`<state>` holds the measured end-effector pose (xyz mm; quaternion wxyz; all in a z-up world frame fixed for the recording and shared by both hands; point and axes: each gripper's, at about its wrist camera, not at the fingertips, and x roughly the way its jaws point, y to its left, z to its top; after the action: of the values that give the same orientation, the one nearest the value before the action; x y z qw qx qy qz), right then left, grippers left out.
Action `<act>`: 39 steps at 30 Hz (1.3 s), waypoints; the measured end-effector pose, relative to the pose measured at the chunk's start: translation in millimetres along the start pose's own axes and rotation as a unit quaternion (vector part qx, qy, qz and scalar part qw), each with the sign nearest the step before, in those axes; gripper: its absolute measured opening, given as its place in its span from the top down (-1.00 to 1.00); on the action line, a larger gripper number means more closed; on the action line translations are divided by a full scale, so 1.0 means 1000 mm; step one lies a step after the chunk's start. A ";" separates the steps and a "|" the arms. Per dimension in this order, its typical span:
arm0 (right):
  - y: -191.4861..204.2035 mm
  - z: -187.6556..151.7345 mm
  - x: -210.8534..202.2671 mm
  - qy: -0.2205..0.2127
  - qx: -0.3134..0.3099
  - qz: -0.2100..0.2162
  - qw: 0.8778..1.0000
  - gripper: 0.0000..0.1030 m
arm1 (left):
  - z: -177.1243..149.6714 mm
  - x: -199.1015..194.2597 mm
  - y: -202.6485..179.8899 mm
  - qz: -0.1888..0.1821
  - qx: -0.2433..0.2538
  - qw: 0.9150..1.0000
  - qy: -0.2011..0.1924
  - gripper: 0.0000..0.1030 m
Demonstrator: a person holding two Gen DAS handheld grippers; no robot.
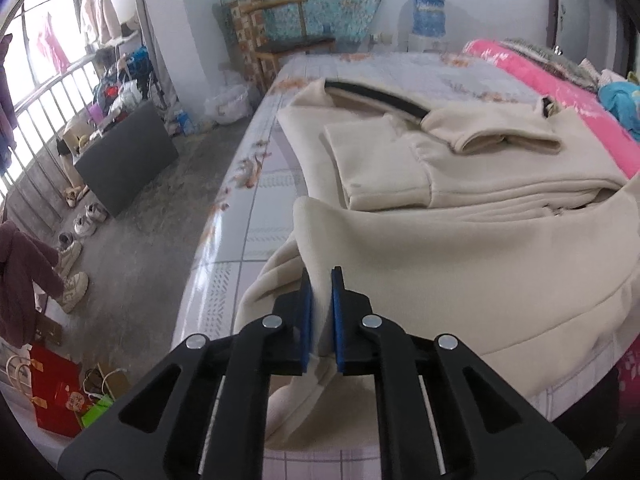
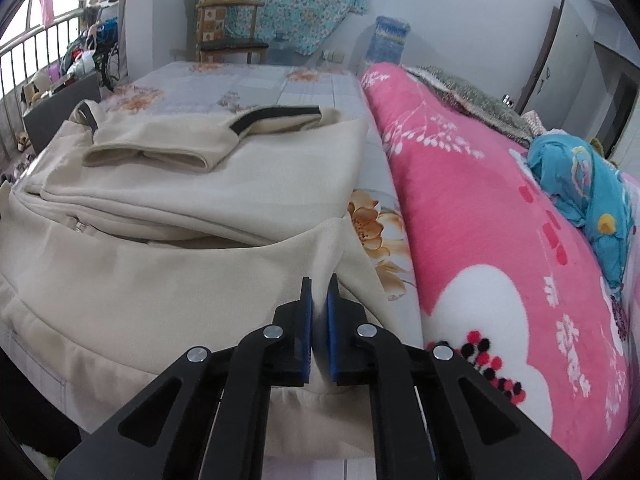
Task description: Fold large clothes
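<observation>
here your left tongs [image 1: 321, 280] are clamped on a lifted corner of the cream jacket [image 1: 460, 248], soft thick fleece with a black-edged collar and a zip down the front. your right tongs [image 2: 319, 286] are pinched on the other near corner. the jacket lies on the bed [image 1: 256, 216], sleeves folded across its front, over a glossy flower-printed sheet. beside it a plush pink blanket [image 2: 480, 208] bulges in a long roll. no writing is readable.
</observation>
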<state>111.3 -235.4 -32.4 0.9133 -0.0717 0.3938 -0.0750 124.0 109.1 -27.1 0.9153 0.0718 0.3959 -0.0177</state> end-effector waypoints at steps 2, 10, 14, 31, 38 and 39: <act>-0.001 -0.002 -0.012 -0.012 0.007 -0.001 1.000 0.88 | -0.004 -0.015 0.003 -0.004 0.000 1.000 -0.022 0.86; -0.008 -0.011 -0.076 -0.078 0.039 -0.010 0.996 0.88 | -0.015 -0.089 0.012 -0.036 -0.027 0.992 -0.122 0.88; -0.009 0.003 -0.097 -0.110 0.040 -0.005 0.993 0.88 | -0.003 -0.112 0.016 -0.047 -0.034 0.986 -0.155 0.88; -0.033 0.195 0.047 -0.102 0.061 0.053 0.991 0.88 | 0.193 0.060 0.060 -0.094 -0.062 0.992 -0.050 0.80; -0.041 0.177 0.138 0.017 0.111 0.058 0.992 0.75 | 0.183 0.135 0.063 -0.064 -0.070 0.995 0.034 0.67; -0.044 0.171 0.130 0.011 0.112 0.059 0.992 0.75 | 0.179 0.127 0.065 -0.072 -0.072 0.994 0.025 0.66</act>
<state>320.3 -291.2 -0.1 0.9139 0.0551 0.3969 -0.0655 346.4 150.5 8.7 0.9043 -0.0229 0.4229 -0.0529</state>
